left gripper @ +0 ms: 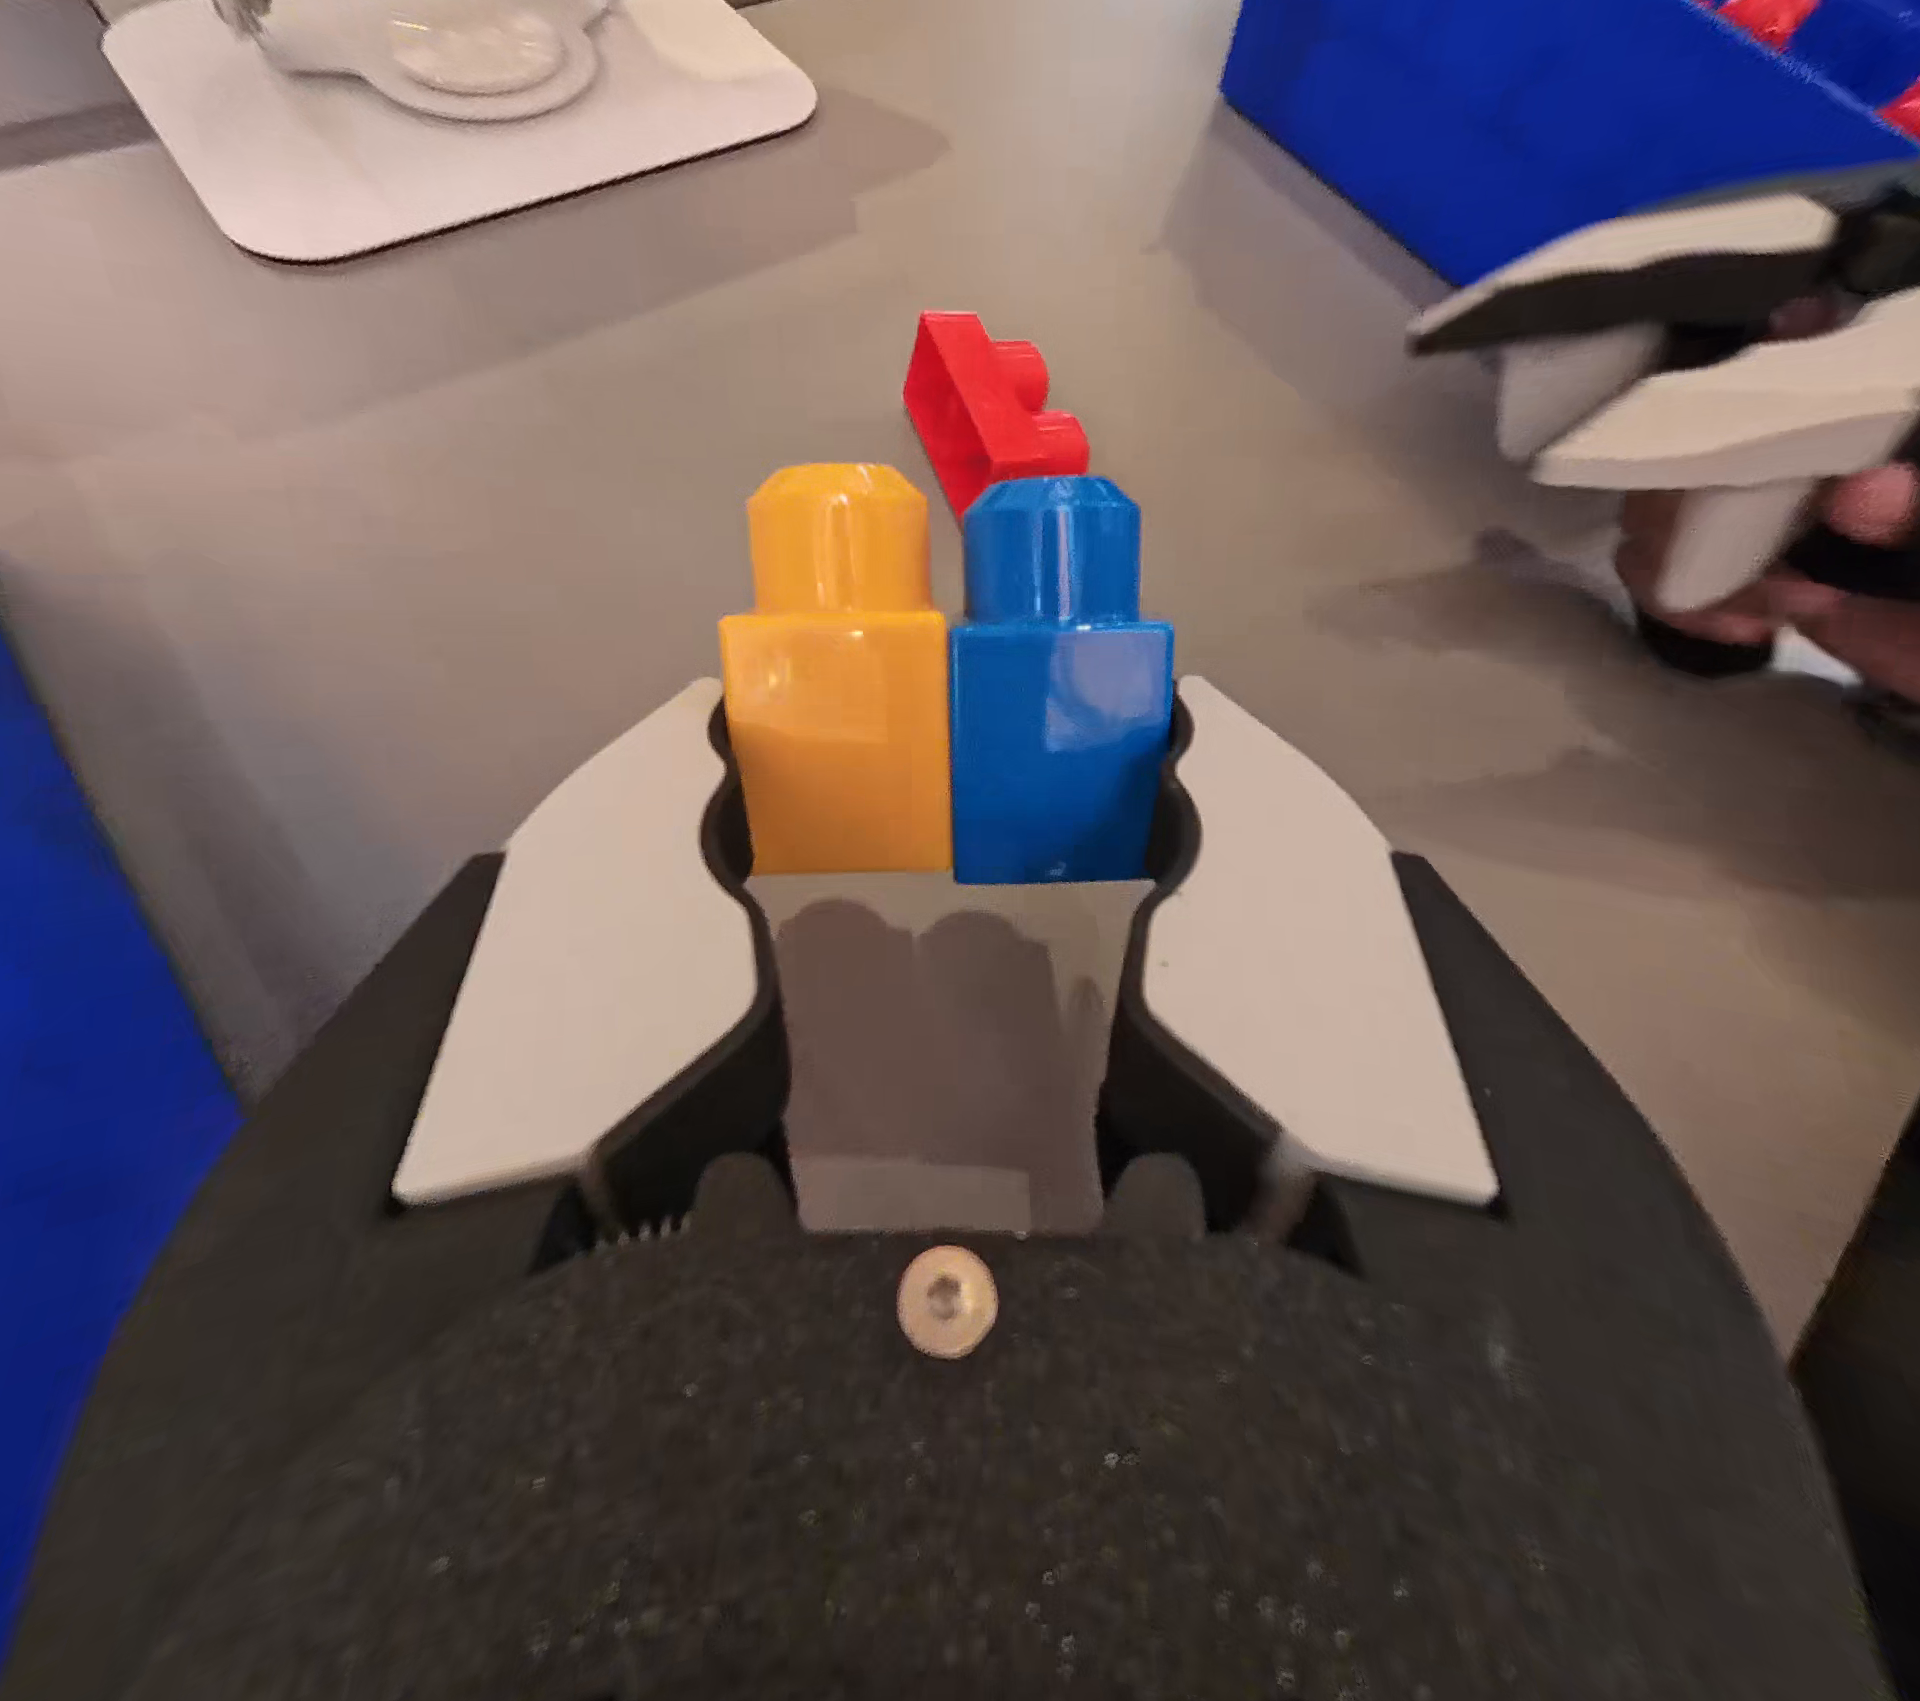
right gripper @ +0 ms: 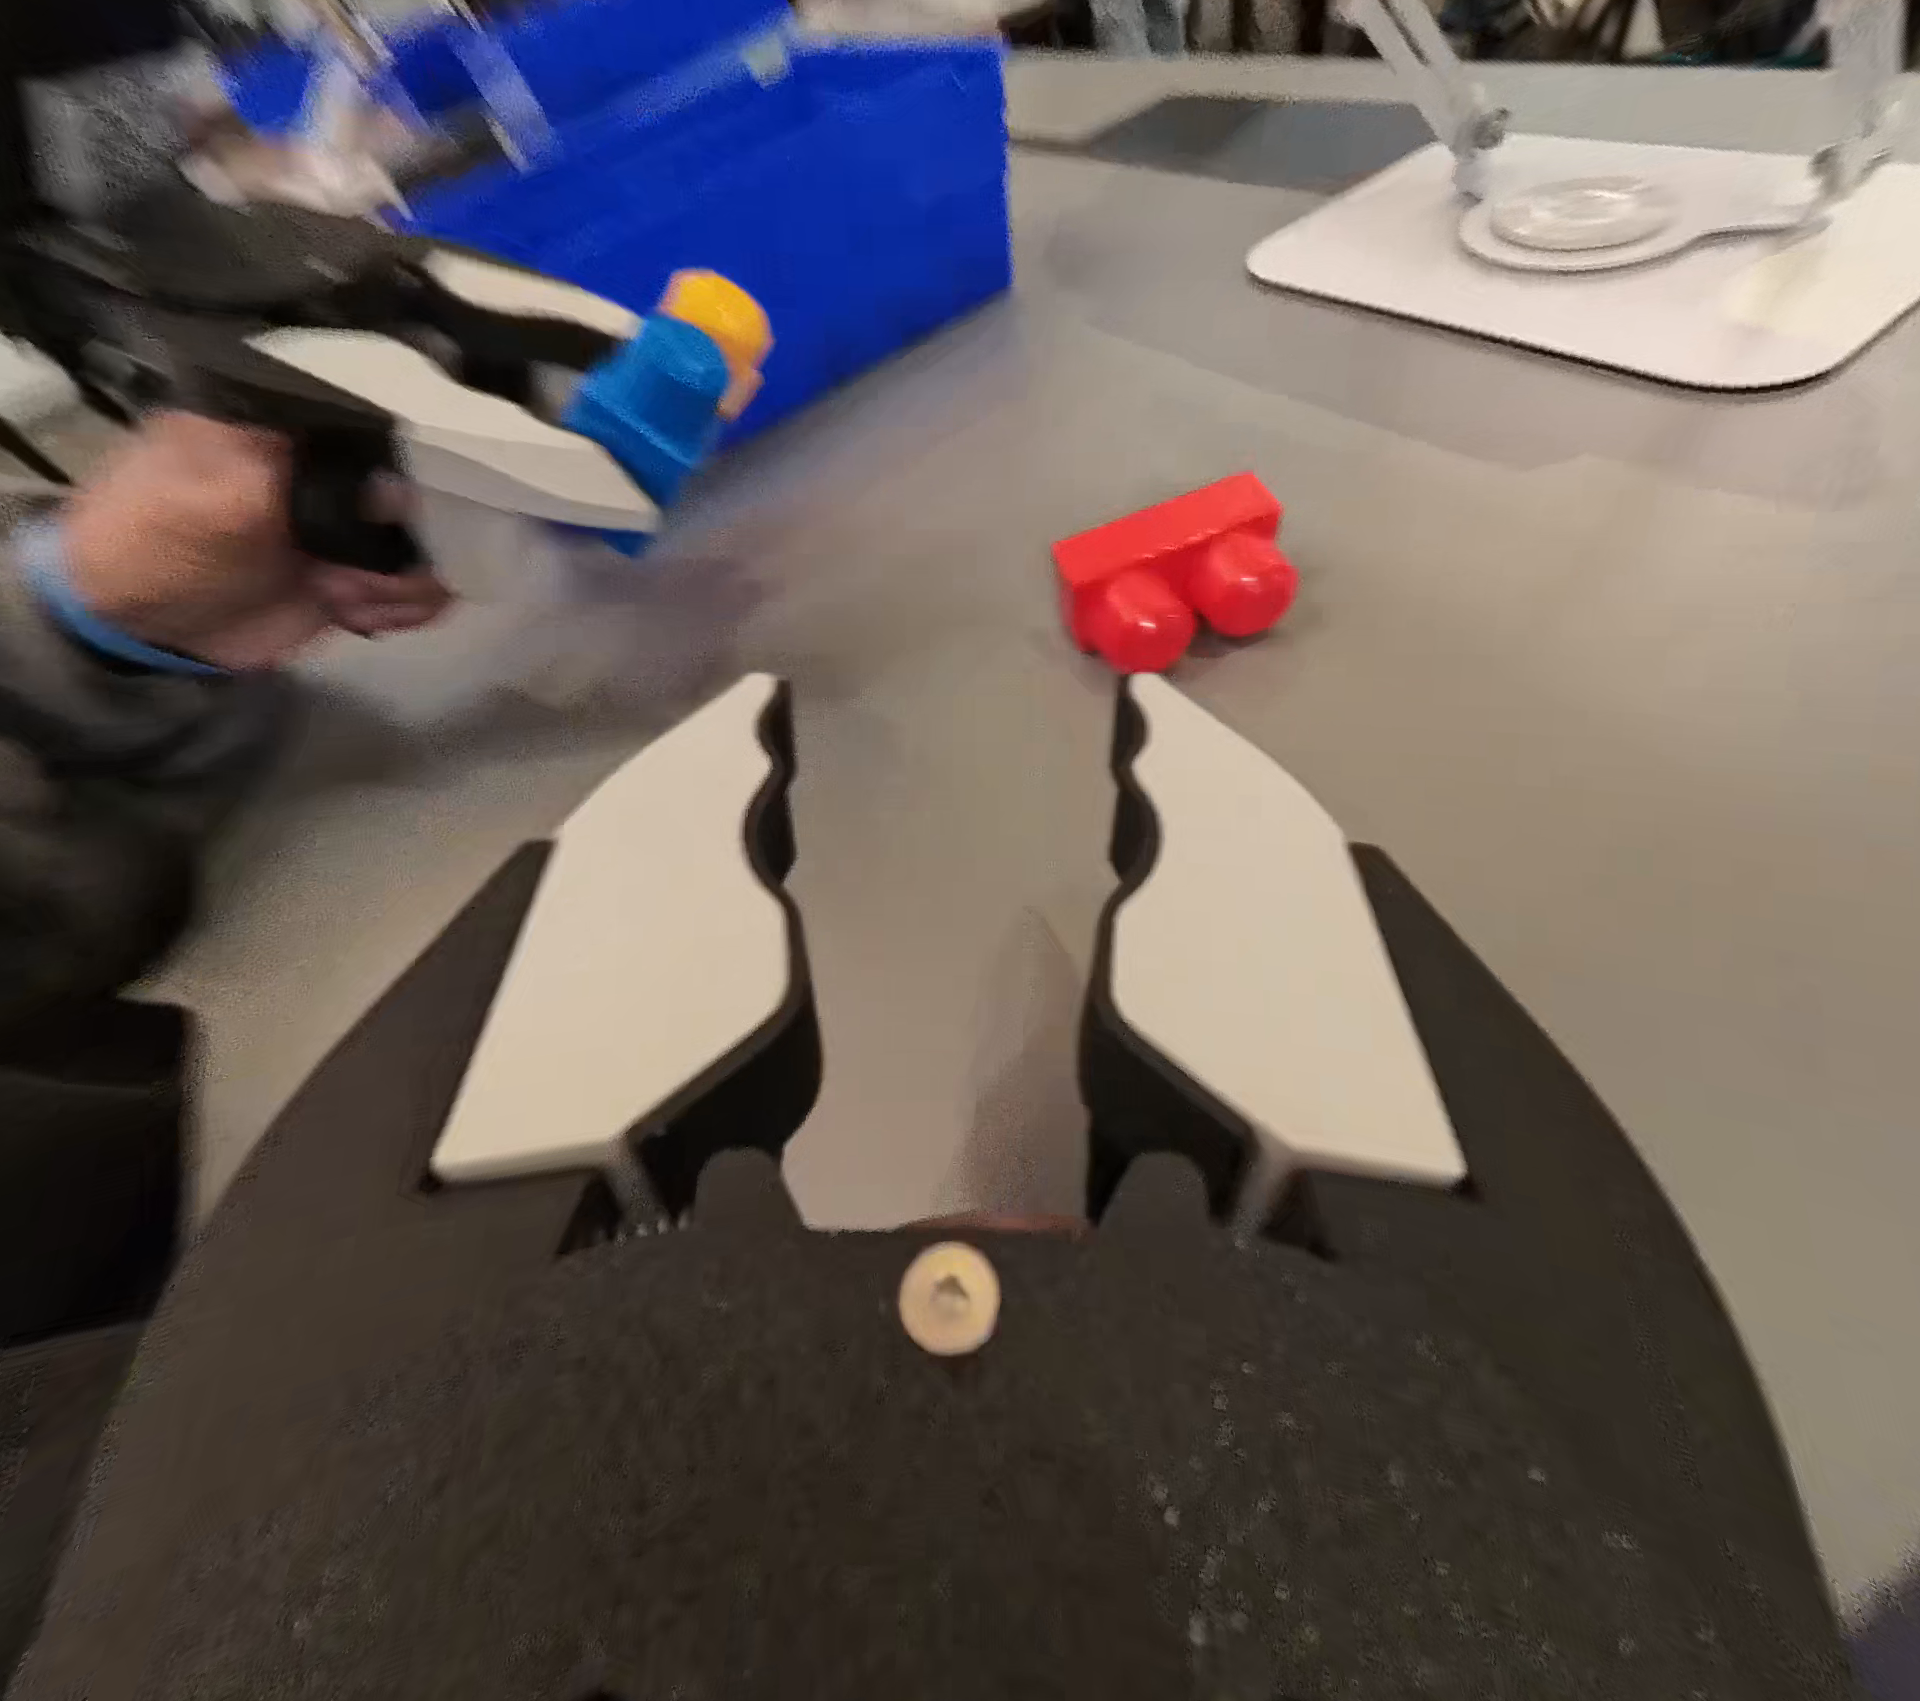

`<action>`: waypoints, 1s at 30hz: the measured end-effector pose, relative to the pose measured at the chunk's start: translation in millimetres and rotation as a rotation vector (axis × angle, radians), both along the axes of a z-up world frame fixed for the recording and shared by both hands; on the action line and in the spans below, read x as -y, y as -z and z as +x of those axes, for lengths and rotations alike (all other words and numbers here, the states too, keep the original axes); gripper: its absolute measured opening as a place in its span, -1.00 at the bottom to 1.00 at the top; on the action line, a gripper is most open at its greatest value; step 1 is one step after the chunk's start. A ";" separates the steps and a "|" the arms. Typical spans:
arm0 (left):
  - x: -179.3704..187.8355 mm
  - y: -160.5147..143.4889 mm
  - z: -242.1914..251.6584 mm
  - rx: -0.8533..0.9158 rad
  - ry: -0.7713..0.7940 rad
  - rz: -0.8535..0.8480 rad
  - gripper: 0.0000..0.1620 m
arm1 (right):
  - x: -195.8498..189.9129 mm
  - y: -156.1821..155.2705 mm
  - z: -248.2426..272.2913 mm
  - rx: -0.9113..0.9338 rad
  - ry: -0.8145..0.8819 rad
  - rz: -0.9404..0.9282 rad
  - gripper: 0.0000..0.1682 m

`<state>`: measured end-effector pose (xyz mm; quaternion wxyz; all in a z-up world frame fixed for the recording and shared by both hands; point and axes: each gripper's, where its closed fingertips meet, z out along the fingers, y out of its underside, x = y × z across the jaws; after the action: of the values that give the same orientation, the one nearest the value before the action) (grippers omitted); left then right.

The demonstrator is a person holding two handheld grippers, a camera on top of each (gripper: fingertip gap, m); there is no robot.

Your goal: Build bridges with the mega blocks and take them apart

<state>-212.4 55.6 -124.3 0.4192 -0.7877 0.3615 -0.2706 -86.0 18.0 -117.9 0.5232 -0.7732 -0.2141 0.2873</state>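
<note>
Red block (right gripper: 1174, 571) lies just ahead of our open, empty right gripper (right gripper: 951, 695), long side across, slightly right; left gripper (left gripper: 948, 685) squeezes yellow block (left gripper: 836, 716) and blue block (left gripper: 1055, 737), probably farther away.

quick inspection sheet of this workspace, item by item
surface: smooth grey tabletop, bare in the middle
job's things: red two-stud plastic block lying on its side; yellow single-stud block and blue single-stud block side by side, held off the table
clutter: white metal stand; blue plastic bin holding red blocks
grippers: left gripper jaws shut on the yellow and blue pair; right gripper jaws open, empty, short of the red block
cables: nothing seen
surroundings: people standing behind the table
</note>
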 end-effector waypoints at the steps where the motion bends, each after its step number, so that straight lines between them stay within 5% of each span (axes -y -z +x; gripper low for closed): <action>1: 1.9 1.7 -3.1 0.010 0.001 0.006 -0.08 | -10.1 5.5 0.8 0.098 0.003 -0.003 -0.18; 8: 24.1 5.0 -7.1 0.048 0.083 0.032 -0.08 | -82.5 50.2 -4.9 0.392 -0.071 -0.128 -0.09; 15: 31.1 -0.7 -5.8 0.104 0.147 0.032 -0.08 | -99.1 70.0 -20.8 0.498 -0.160 -0.194 -0.18; 24: 16.0 -13.6 17.2 0.153 0.279 0.051 -0.08 | -39.8 -39.6 -13.4 0.732 -0.263 -0.143 -0.19; 30: 20.3 -23.1 58.8 0.082 0.490 0.180 -0.08 | -12.7 -74.8 -10.0 0.971 -0.491 -0.215 -0.19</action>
<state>-153.6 35.2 -101.2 0.4240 -0.6245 0.5466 -0.3625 -96.0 30.7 -43.1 0.2000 -0.7934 -0.5741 0.0316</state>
